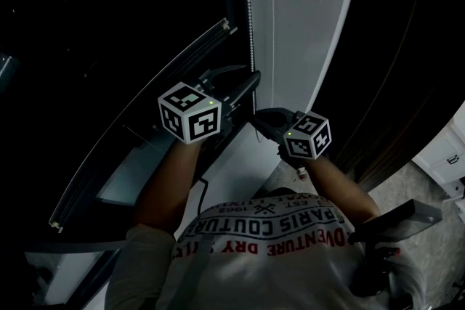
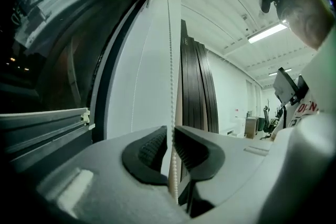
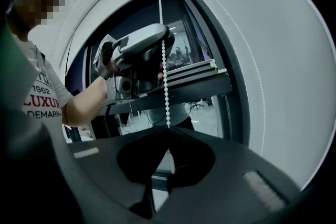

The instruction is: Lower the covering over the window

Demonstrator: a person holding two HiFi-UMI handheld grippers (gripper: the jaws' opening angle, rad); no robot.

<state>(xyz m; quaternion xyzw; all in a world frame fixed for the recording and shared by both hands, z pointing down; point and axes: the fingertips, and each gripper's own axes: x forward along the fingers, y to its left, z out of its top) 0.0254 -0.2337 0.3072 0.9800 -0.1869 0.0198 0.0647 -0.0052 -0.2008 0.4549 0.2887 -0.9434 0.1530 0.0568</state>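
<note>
Lettering on our T-shirt [image 1: 276,243]
We read "PARIS COUTUR", "DVENTURE DRY", "1962", "LUXUR" and "DEMARK", behind the right hand-held gripper [image 1: 256,122].

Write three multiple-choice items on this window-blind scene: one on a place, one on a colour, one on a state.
1. Where does the bead chain run in the left gripper view?
A. Between the jaws of the left gripper
B. Across the floor
C. Around the person's wrist

2. What colour is the bead chain?
A. Red
B. White
C. Black

3. How does the right gripper stand?
A. Wide open and empty
B. Out of view
C. Shut on the bead chain

Answers:
1. A, the chain hangs through the gap between the left gripper's jaws, which stand apart.
2. B, the beads show white in both gripper views.
3. C, its jaws meet where the chain enters them.
</note>
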